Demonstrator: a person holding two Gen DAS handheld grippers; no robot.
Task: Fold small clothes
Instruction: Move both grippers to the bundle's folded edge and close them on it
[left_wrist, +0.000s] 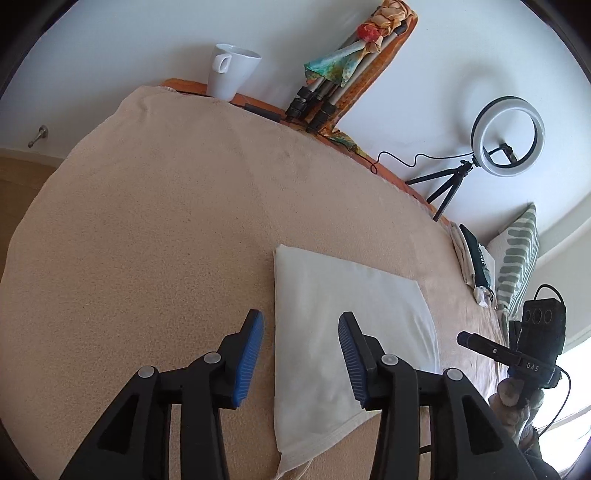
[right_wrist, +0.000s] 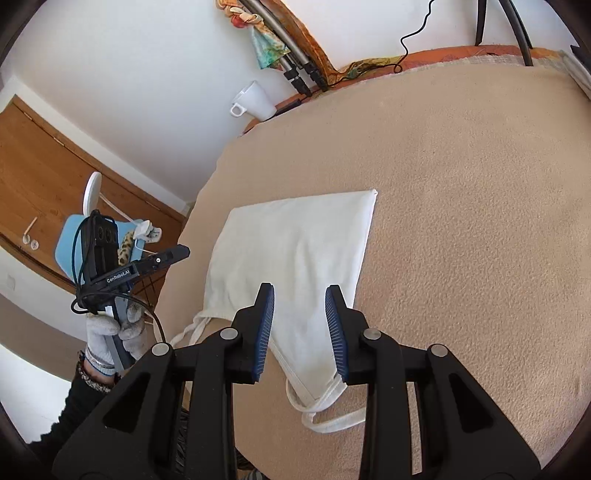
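Spread flat on the beige blanket (right_wrist: 461, 206) we've got the white garment (right_wrist: 295, 251), already doubled into a neat panel with its thin straps (right_wrist: 325, 421) trailing off the near edge toward us. Our guess is it's lying square and smooth like that so the next fold has clean edges to line up, and the strap end faces us because that's the end we'd lift over. Neither tool has anything in it right now: the right tool (right_wrist: 301, 328) hangs over the strap end with its blue pads partly apart and the cloth showing between them, not pinched. The left tool (left_wrist: 301, 358) is a bit wider open and sits over the other long edge of the garment (left_wrist: 347, 332), one pad above blanket (left_wrist: 155, 229), one above cloth. One tool per side makes sense to us, probably so both corners can go up together. The left view is the only one showing the ring light (left_wrist: 511, 136) on its little tripod, the striped cushion (left_wrist: 517, 266) and the right tool from outside (left_wrist: 476, 341). The right view gives us the straps properly, plus the gloved hand (right_wrist: 110, 332) gripping the left tool, the wooden door (right_wrist: 48, 177) and a blue chair (right_wrist: 74, 247) off the bed. The white mug (left_wrist: 231, 70) and bundled tripod legs (left_wrist: 321, 99) at the far edge turn up in both.
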